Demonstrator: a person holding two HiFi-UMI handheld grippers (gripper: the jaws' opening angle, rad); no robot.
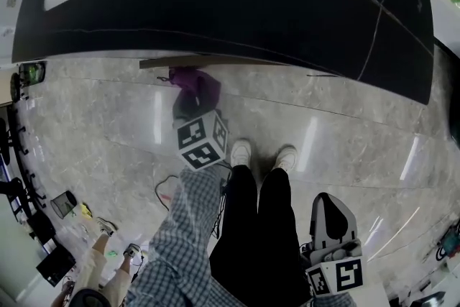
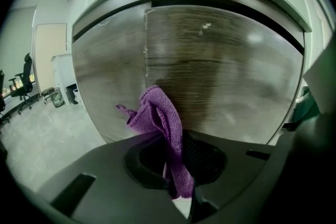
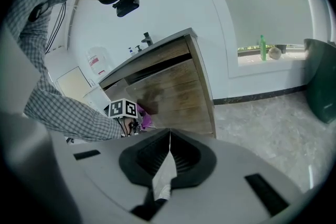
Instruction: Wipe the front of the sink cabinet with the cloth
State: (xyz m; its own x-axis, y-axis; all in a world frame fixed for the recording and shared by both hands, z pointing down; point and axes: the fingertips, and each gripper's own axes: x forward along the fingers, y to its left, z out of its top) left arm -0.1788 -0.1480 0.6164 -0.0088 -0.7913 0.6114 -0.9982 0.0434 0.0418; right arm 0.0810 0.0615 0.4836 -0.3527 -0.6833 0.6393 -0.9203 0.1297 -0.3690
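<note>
Grey marbled floor (image 1: 345, 133) runs under the dark tabletop (image 1: 287, 11) of the sink unit. Your left gripper (image 1: 190, 108) has its jaws clamped on the purple cloth (image 2: 163, 123), bunched just before the wooden cabinet front (image 2: 226, 76); contact is unclear. Your right gripper (image 3: 167, 165), jaws together on nothing, hangs near right beside your legs (image 1: 259, 226).

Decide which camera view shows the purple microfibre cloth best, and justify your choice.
The left gripper view: the purple microfibre cloth sits large and central, clamped in the jaws of the left gripper, before the wooden cabinet front. The head view shows only a bunched patch; the right gripper view shows just a small sliver.
</note>
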